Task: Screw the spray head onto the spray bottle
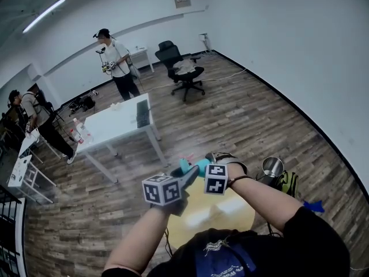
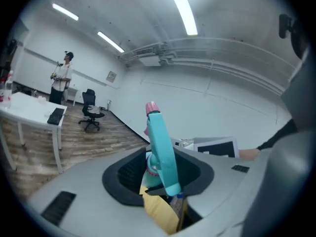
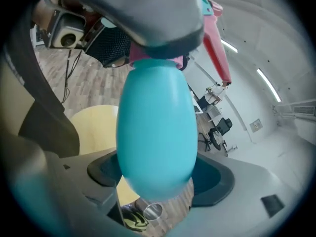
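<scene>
Now, right gripper hugs the bottle, left gripper pinches the head at its twelve o'clock; seated, tightening likely remains.

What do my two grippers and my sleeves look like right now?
Both the left gripper and the right gripper have smooth grey bodies with black padded jaws. Each carries a white cube with black square markers. The right arm shows a black short sleeve.

floor: wood planks | walls: white | furniture: white table, black office chair | light: ceiling tube
</scene>
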`<state>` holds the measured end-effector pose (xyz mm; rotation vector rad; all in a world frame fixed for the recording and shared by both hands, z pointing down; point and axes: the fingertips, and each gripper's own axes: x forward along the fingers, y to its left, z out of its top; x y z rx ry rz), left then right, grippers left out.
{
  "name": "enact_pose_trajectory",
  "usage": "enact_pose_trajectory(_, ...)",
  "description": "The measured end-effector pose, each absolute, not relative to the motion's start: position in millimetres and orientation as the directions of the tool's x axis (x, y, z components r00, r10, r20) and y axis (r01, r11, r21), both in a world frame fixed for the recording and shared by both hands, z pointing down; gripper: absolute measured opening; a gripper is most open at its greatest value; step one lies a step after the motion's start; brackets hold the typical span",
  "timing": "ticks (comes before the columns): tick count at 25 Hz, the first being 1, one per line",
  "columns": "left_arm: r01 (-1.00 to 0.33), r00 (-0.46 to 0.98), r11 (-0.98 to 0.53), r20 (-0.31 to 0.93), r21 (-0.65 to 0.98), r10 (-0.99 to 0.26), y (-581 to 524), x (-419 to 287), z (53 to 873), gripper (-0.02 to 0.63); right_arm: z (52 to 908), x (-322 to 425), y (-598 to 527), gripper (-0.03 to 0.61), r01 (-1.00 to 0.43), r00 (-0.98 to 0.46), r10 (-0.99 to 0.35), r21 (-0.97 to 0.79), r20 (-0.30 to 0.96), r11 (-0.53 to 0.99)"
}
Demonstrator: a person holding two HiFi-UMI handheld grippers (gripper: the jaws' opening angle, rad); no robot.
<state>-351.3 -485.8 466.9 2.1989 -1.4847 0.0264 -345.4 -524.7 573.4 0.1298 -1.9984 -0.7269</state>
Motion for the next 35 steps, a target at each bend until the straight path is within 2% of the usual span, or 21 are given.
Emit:
enact_pose_trajectory(2, -0.87, 0.466, -0.384, 0.26, 0.308, -0.846, -479.1, -342.9, 461.5, 0.216, 576.5, -342.1, -520.7, 0.425, 0.228, -0.536, -0.328, 0.507, 0.778, 0.831)
enact_pose_trajectory(4, -0.865, 0.5, -0.461, 0.267, 0.198, -0.824, -470.0, -339.3, 458.0, 0.302, 582.5, -336.0, -517.1, 0.425, 0.258, -0.535, -0.282, 0.471, 0.797, 0.843)
enact_pose_trajectory(7, -0.853, 0.491, -0.521, 0.302, -0.021, -0.817, -454.4, -343.7, 456.1, 0.37, 589.7, -326.0, -511.5, 0.425, 0.283, -0.531, -0.234, 0.43, 0.814, 0.857)
enact_pose_trajectory(10, -0.792, 0.455, -0.547, 0.336, -0.27, -0.825, -443.2, -348.5, 453.8, 0.393, 591.9, -322.5, -507.1, 0.425, 0.306, -0.534, -0.215, 0.424, 0.818, 0.853)
enact_pose_trajectory(13, -0.583, 0.332, -0.503, 0.378, -0.638, -0.864, -439.1, -354.0, 448.6, 0.422, 595.5, -323.3, -507.4, 0.425, 0.316, -0.526, -0.212, 0.421, 0.824, 0.85)
enact_pose_trajectory(16, -0.231, 0.269, -0.454, 0.392, -0.861, -0.88, -430.8, -343.9, 449.2, 0.423, 598.9, -324.0, -501.4, 0.425, 0.345, -0.515, -0.202, 0.417, 0.833, 0.841)
enact_pose_trajectory(19, 0.018, 0.284, -0.473, 0.458, -0.881, -0.842, -421.2, -328.5, 463.2, 0.423, 598.8, -327.0, -492.9, 0.426, 0.374, -0.513, -0.187, 0.415, 0.838, 0.829)
enact_pose_trajectory(28, 0.354, 0.266, -0.422, 0.523, -0.835, -0.81, -398.4, -317.4, 484.6, 0.419, 606.0, -320.3, -483.4, 0.426, 0.416, -0.496, -0.143, 0.379, 0.856, 0.827)
enact_pose_trajectory(32, 0.391, 0.234, -0.396, 0.505, -0.831, -0.831, -405.2, -318.7, 487.5, 0.419, 610.0, -318.5, -478.2, 0.426, 0.433, -0.488, -0.13, 0.368, 0.863, 0.823)
enact_pose_trajectory(35, 0.281, 0.24, -0.411, 0.478, -0.867, -0.845, -411.1, -321.3, 477.7, 0.382, 607.7, -321.4, -476.1, 0.426, 0.424, -0.492, -0.127, 0.365, 0.861, 0.829)
